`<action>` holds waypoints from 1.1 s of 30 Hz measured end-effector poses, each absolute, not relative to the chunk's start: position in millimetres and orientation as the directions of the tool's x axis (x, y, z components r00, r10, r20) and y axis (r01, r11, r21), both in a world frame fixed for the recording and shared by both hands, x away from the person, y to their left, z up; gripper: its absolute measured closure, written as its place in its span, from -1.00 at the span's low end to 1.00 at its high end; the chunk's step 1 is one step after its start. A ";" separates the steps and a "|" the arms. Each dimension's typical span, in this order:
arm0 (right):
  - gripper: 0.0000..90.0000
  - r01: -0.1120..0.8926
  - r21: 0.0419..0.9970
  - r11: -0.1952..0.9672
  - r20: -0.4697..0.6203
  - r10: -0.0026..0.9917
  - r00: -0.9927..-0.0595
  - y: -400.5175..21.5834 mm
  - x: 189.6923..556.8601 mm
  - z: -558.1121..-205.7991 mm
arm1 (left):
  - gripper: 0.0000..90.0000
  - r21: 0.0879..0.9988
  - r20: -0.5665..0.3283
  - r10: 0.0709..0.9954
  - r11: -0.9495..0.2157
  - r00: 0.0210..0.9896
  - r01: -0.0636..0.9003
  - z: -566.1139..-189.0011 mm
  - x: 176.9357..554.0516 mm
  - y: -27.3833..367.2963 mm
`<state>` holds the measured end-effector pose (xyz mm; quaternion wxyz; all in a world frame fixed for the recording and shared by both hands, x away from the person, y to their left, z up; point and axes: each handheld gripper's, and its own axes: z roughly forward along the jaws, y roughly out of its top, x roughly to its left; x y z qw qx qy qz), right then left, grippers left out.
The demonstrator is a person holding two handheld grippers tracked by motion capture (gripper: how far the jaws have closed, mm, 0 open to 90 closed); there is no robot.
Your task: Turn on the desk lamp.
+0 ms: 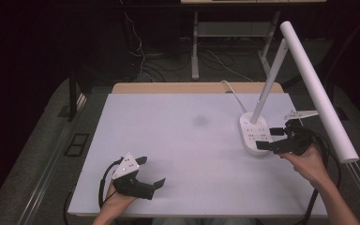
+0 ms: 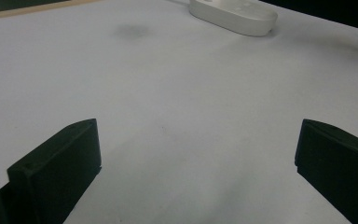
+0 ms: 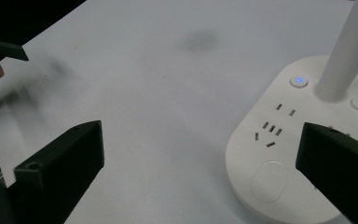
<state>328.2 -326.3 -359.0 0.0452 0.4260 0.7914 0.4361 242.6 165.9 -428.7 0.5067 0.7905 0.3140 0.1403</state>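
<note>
A white desk lamp stands at the table's right, its oval base [image 1: 254,134] carrying sockets and buttons, with a slanted stem and a long tube head [image 1: 317,89]. The base [image 3: 289,149] shows a lit blue button [image 3: 299,80]. My right gripper [image 1: 267,138] is open, its jaws over the base's near right end, nothing between them. My left gripper [image 1: 151,172] is open near the front left of the white table [image 1: 187,140], holding nothing. In the left gripper view the lamp base [image 2: 233,15] lies far ahead.
A faint dark smudge [image 1: 200,121] marks the tabletop's middle. The lamp's white cord [image 1: 232,92] runs off the back edge. Beyond the table stand desk legs [image 1: 195,47] and loose cables on the floor. In the right gripper view, the other gripper [image 3: 0,51] is at far left.
</note>
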 end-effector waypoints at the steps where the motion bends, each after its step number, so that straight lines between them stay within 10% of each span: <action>1: -0.99 0.634 0.730 0.255 0.297 0.717 -0.631 -327.0 329.7 -359.1 | -1.00 0.889 -0.096 0.639 -0.290 0.763 0.355 -428.8 242.6 165.8; 33: -0.99 0.682 0.701 0.208 0.310 0.773 -0.554 -359.5 378.2 -367.2 | -1.00 0.884 -0.087 0.635 -0.306 0.768 0.353 -429.8 243.5 165.1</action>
